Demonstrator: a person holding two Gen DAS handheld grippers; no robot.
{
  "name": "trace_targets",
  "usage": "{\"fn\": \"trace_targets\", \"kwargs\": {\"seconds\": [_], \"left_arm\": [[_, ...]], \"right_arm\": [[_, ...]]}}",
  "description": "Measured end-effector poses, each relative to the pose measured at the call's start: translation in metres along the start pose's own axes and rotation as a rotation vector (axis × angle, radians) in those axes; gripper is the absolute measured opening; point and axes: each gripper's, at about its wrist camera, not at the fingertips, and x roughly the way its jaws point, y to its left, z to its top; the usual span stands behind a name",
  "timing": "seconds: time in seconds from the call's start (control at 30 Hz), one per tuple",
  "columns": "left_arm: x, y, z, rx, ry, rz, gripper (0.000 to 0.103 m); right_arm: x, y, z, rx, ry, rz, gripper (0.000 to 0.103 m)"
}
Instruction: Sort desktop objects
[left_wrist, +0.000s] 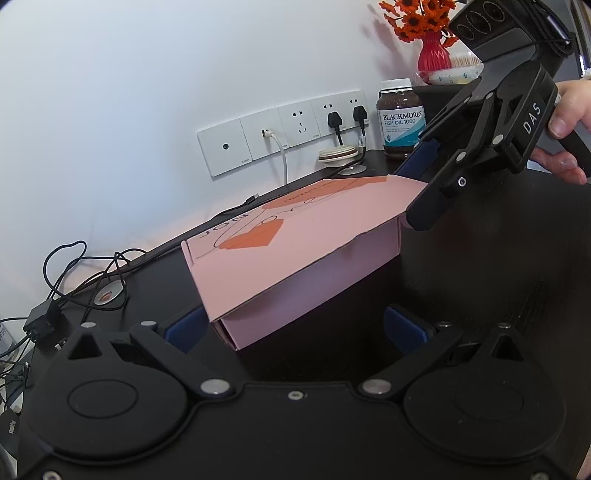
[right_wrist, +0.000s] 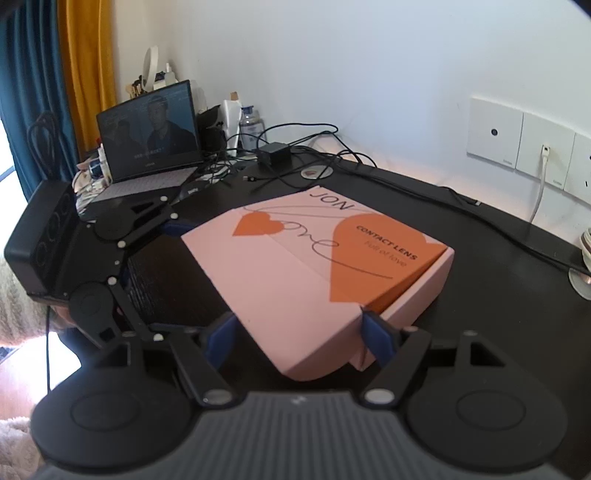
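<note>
Fig.: Pink box (right_wrist: 314, 280) (contact-lens carton w/ orange hearts) lies flat mid-desk (right_wrist: 480, 332), nearer the front edge than the wall edge, lid slightly raised at one end. Right gripper (right_wrist: 299, 341): jaws partly open, blue pads bracketing the box's near corner; right pad touches the side wall, left-pad contact can't be confirmed. Left gripper (left_wrist: 295, 328): jaws wide, pads either side of the opposite corner, no visible press; nothing held. Risks: a grip across a corner may let the box swivel or slip out on lifting; squeezing thin card could crush it; loose lid may flap open. Cables (right_wrist: 325, 162) toward the back-left corner could snag.
</note>
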Motion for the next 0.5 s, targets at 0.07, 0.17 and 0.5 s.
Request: {"fn": "trace_targets", "kwargs": {"seconds": [0.07, 0.17, 0.5], "left_arm": [[0.0, 0.0, 0.0, -0.002, 0.0, 0.0, 0.103], [0.001, 0.0, 0.0, 0.0, 0.01, 0.0, 0.103], [0.0, 0.004, 0.001, -0.018, -0.004, 0.01, 0.103]], "right_arm": [[0.0, 0.0, -0.001, 0.008, -0.003, 0.002, 0.074], [0.001, 0.002, -0.002, 0.0, -0.007, -0.008, 0.074], [0.0, -0.002, 0.0, 0.089, -0.011, 0.026, 0.074]]}}
